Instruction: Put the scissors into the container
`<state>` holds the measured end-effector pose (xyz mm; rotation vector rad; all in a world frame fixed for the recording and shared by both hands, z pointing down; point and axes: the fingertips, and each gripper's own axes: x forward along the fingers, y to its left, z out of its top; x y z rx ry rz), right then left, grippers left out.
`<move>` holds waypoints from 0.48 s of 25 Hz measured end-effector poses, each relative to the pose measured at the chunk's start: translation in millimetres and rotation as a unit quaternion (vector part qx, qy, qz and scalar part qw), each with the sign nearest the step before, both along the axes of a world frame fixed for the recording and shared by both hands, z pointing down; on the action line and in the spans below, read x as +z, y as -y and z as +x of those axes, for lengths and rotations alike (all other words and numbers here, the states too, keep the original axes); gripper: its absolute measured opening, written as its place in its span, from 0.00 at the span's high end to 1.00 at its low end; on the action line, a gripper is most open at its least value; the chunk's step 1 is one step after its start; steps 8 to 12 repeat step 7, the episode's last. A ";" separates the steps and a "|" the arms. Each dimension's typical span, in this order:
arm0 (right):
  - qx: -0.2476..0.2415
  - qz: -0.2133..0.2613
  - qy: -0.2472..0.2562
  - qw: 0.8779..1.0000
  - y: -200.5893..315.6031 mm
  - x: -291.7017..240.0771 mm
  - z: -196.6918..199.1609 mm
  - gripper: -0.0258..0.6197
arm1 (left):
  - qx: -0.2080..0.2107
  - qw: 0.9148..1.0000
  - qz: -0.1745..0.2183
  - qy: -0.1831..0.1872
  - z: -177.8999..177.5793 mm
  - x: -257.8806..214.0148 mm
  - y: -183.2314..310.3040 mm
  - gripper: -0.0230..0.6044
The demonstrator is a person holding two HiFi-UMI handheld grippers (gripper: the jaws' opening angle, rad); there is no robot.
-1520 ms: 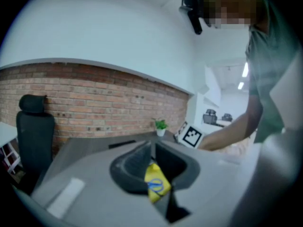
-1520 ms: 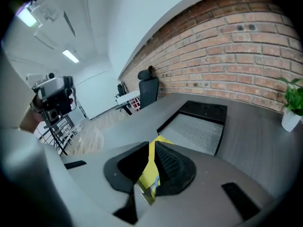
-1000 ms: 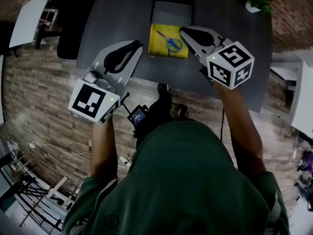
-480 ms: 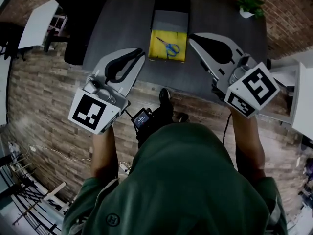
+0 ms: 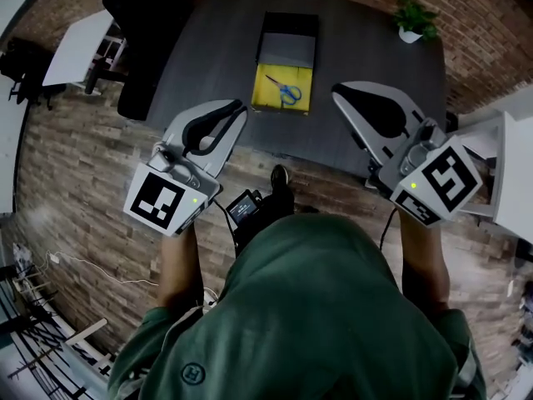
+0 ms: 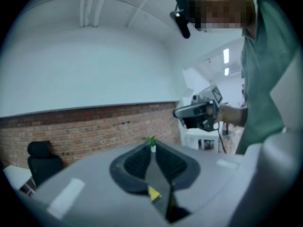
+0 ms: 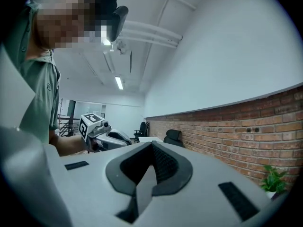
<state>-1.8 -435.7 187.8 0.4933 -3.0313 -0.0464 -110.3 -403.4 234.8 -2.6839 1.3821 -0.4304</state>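
Observation:
Blue-handled scissors (image 5: 286,91) lie in the yellow container (image 5: 268,100) on the dark grey table (image 5: 375,57). Both grippers are held up near my body, well short of the container, and neither holds anything. My left gripper (image 5: 237,107) is shut, its tip pointing toward the table's near edge; in its own view the shut left gripper (image 6: 152,148) has its jaws together with nothing between them. My right gripper (image 5: 340,90) is shut too, to the right of the container; the right gripper (image 7: 152,146) shows closed jaws in its own view.
A dark open box (image 5: 289,44) adjoins the yellow container at the back. A small potted plant (image 5: 410,19) stands at the table's far right corner. A black chair (image 5: 137,23) stands left of the table; a white shelf (image 5: 508,173) is at right. The floor is wood-pattern.
Both grippers have drawn back toward my body. The right one moved right, away from above the container. The scissors stay in the yellow container.

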 end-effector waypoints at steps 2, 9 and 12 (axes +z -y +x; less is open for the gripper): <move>0.001 0.002 0.000 1.000 -6.2 -1.4 7.4 0.95 | 0.000 1.000 0.005 -0.001 5.9 -3.0 -4.4 0.91; 0.005 0.001 -0.002 1.000 -21.3 -0.5 24.1 0.95 | 0.012 0.999 0.028 -0.026 26.3 -13.7 -16.9 0.91; 0.005 0.001 -0.002 1.000 -21.3 -0.5 24.1 0.95 | 0.012 0.999 0.028 -0.026 26.3 -13.7 -16.9 0.91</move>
